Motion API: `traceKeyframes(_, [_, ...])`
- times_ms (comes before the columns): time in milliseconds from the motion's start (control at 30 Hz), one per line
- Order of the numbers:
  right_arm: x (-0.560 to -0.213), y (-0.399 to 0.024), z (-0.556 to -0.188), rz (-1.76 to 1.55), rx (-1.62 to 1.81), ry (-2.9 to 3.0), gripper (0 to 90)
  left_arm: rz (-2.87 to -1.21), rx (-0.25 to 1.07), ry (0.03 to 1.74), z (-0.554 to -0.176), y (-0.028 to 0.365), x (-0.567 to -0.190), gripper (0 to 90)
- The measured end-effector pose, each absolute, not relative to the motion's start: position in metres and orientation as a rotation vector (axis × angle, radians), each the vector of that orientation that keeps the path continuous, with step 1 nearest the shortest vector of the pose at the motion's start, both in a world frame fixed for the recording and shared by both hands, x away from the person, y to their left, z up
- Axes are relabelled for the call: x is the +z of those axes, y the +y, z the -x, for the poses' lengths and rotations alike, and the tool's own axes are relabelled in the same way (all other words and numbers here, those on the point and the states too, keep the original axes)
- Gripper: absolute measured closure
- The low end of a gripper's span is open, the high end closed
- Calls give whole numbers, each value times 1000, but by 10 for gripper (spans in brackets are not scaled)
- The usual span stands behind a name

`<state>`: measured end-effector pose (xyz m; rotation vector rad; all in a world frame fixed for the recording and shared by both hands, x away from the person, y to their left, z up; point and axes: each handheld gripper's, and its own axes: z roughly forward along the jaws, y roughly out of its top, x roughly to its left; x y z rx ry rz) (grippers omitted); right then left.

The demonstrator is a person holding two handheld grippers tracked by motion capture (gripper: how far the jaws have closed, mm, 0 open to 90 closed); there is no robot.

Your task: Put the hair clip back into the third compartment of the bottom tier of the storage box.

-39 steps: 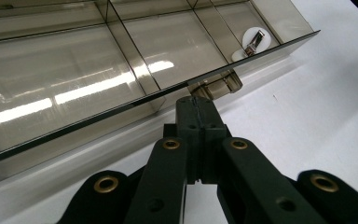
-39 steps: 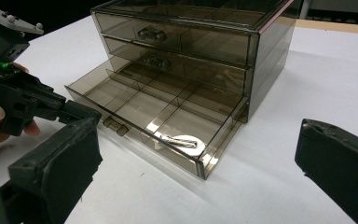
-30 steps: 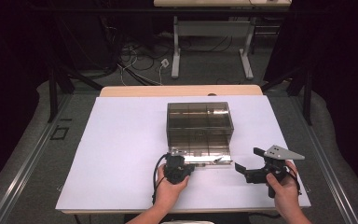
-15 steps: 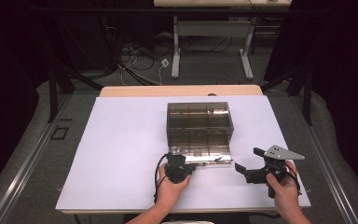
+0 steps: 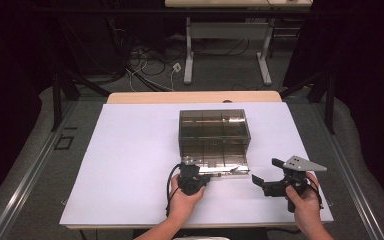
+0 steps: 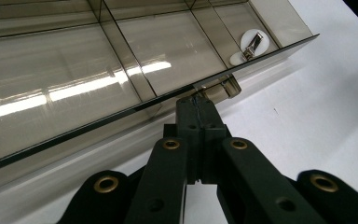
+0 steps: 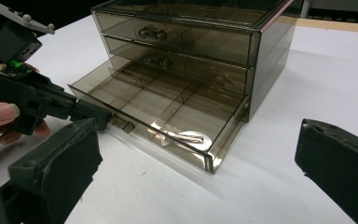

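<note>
A dark see-through box of drawers (image 5: 214,134) sits in the middle of the white table (image 5: 130,165). It has three drawers. The bottom drawer (image 7: 168,119) is pulled out toward the person, and the two drawers above it are pushed in. The left gripper (image 5: 192,176) is at the front of the pulled-out drawer. In the left gripper view its two black jaws are pressed tight together, and their tips pinch the small handle (image 6: 220,88) on the drawer's front edge. The pulled-out drawer is split into little boxes by thin walls. In the corner box at the right end lies a small shiny metal thing (image 6: 251,45), and it is hard to tell what it is. The right gripper (image 5: 269,176) is off to the right of the drawers, a little above the table, and touches nothing. Its jaws stand wide apart with nothing between them. It points toward the drawers. A hand (image 5: 184,202) holds the left gripper from below.
</note>
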<state>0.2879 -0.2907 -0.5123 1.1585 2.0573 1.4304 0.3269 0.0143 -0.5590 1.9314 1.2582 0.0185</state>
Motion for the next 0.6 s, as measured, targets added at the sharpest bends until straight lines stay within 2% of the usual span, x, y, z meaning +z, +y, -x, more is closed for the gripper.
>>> traceKeyframes(600, [-512, -290, -287, -1170, 1435, 2053, 0, -1900, 13, 1293, -336, 16, -559, 900])
